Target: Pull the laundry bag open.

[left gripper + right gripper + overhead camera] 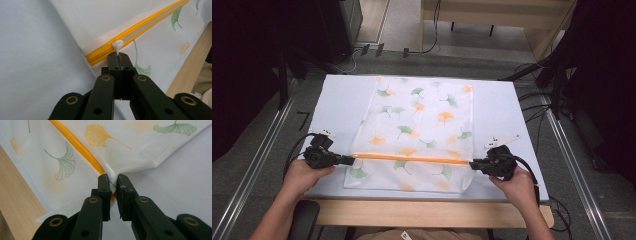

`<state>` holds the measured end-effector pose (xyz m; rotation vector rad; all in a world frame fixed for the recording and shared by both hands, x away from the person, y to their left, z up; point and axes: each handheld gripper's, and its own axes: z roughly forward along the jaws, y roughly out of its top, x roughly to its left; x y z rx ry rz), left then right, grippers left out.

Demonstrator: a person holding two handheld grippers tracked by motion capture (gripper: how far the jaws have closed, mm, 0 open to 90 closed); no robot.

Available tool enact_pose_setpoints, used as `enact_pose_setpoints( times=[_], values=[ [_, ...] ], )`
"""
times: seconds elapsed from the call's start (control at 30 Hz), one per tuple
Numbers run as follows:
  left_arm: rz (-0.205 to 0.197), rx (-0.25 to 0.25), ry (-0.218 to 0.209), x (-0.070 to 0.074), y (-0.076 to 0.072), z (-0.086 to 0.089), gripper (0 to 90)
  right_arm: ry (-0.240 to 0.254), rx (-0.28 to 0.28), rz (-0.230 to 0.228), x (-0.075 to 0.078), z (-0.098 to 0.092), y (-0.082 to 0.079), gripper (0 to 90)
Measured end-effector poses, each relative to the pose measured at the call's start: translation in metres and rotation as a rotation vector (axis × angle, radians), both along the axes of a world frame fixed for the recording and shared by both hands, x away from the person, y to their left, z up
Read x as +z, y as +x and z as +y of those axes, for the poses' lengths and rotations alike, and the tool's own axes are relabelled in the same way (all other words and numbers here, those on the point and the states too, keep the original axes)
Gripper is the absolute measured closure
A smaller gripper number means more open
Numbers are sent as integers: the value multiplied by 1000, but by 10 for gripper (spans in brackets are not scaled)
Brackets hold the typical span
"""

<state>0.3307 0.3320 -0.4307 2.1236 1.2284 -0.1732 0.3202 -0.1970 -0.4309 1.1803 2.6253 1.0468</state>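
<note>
A white mesh bag (pixel 419 130) printed with green and orange ginkgo leaves lies flat on the table, with an orange zipper (pixel 412 159) running across its near part. My left gripper (pixel 351 160) is at the zipper's left end, shut on the white zipper pull (pixel 118 45). At the zipper's right end my right gripper (pixel 473 163) is shut on the bag's fabric (pixel 112 178), which is bunched between the jaws beside the zipper (pixel 75 143).
The bag rests on a pale blue-white sheet (pixel 337 105) that covers the table. A wooden table edge (pixel 432 212) runs along the front. Cables (pixel 532 107) and metal rails (pixel 257 160) lie on the floor beside the table.
</note>
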Motion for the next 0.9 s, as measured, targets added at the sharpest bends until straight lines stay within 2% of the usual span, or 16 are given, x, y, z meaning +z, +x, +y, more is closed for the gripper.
enact_pose_setpoints(
  times=[0.9],
  values=[
    [4,-2,0,0,1,2,900,-1,-3,0,0,0,0,836]
  ],
)
